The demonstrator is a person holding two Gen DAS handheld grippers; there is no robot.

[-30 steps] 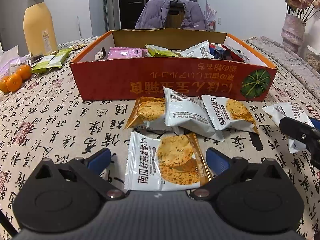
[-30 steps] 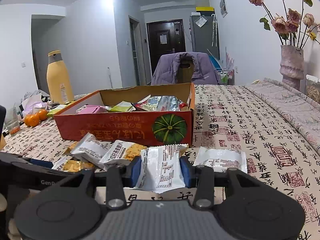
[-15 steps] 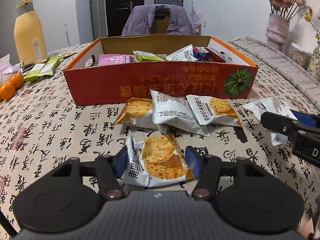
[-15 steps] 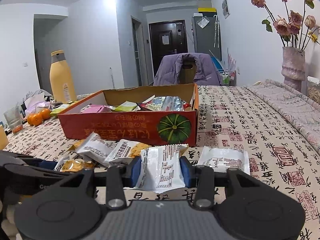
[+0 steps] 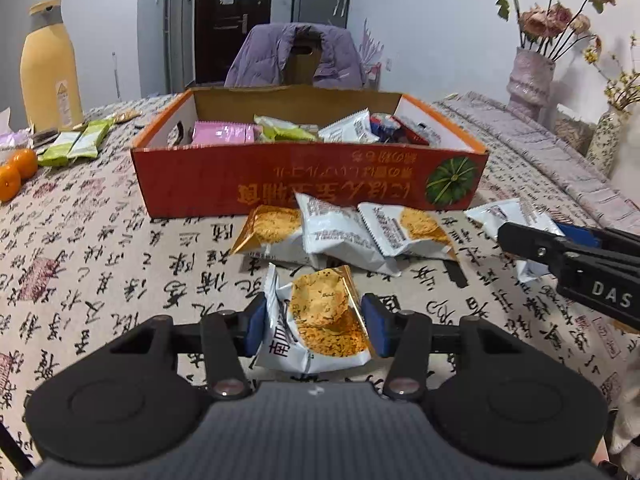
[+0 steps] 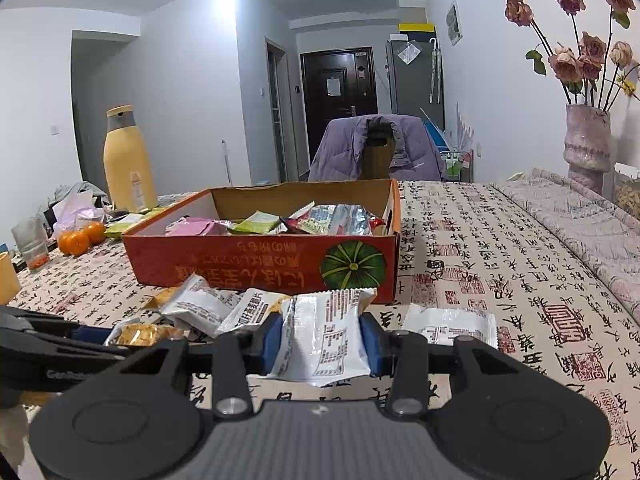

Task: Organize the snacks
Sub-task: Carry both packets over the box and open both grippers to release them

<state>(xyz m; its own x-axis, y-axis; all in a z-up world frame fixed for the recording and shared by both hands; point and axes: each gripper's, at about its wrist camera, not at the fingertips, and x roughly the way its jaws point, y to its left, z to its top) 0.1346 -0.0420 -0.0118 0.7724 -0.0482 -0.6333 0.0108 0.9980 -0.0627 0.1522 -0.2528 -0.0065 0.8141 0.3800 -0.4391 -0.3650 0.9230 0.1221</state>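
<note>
both grippers carry a packet

left gripper is clenched on a cracker packet, lifted clear of the cloth before the box. right gripper grips a white packet by its sides. both look light, crinkly, slippery and fragile inside, so a gentle mid-pack pinch seems wise. three packets lie against the box front.

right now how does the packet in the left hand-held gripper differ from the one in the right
The left packet shows its front, orange with a cracker picture; the right packet shows its white, text-printed back. The left packet lies tilted; the right packet stands more upright. Both are small sealed snack packets pinched between blue pads, short of the orange box.
</note>
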